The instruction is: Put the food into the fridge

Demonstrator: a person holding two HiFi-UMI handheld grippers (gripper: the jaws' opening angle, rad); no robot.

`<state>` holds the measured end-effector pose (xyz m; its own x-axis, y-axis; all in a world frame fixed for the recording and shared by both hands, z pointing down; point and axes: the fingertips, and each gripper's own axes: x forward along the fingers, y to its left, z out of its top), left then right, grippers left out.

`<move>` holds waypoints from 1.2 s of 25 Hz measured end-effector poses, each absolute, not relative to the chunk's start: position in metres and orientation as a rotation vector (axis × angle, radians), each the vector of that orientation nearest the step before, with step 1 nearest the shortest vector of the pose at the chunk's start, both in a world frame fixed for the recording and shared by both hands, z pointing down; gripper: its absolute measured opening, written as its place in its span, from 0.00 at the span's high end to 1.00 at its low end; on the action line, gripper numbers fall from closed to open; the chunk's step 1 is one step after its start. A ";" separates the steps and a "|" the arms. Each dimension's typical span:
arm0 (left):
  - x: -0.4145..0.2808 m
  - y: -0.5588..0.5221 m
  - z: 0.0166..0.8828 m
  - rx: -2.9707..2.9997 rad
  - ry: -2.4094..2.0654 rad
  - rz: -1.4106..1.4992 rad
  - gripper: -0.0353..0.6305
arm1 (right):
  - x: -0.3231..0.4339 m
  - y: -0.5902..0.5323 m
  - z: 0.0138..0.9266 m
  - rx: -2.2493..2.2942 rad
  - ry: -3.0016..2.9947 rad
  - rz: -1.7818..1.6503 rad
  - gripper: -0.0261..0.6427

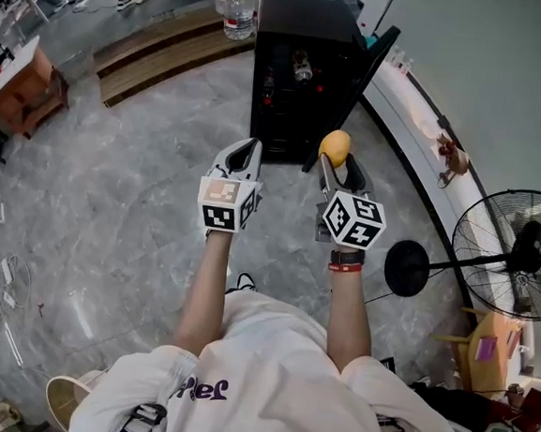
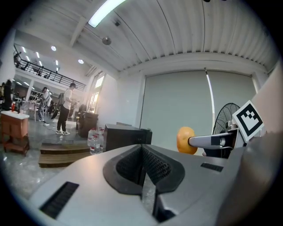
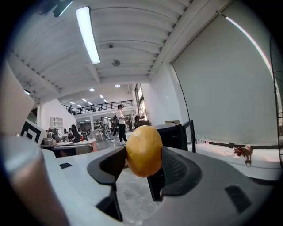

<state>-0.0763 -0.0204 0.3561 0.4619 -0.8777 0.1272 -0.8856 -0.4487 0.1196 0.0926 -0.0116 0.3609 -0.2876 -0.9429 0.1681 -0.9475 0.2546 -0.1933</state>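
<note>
Yellow oval food (image 1: 335,147) is clamped in right tongs (image 3: 142,161), left tongs (image 2: 142,165) are seen closed & empty; open fridge (image 1: 306,21) not yet reached.

bottles (image 1: 237,8) beside fridge (image 1: 301,25), fan (image 1: 517,253) far right

Gripped yellow oval food (image 3: 143,150) between right gripper (image 3: 141,161) pads. Faced black fridge (image 3: 172,135) at two o'clock, door open.

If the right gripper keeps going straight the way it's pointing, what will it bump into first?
Most likely the black fridge: the right gripper, shut on a yellow food piece, points toward its open front, close to the open door. Only floor shows between, though depth is hard to judge.
</note>
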 end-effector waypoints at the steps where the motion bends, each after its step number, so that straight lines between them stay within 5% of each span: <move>1: -0.078 -0.022 0.357 2.538 -1.551 0.072 0.92 | 0.089 -0.016 0.361 1.856 -2.480 0.403 0.56; 30: -0.072 -0.202 0.395 2.413 -1.652 0.062 0.92 | 0.053 -0.233 0.398 1.597 -2.613 0.467 0.56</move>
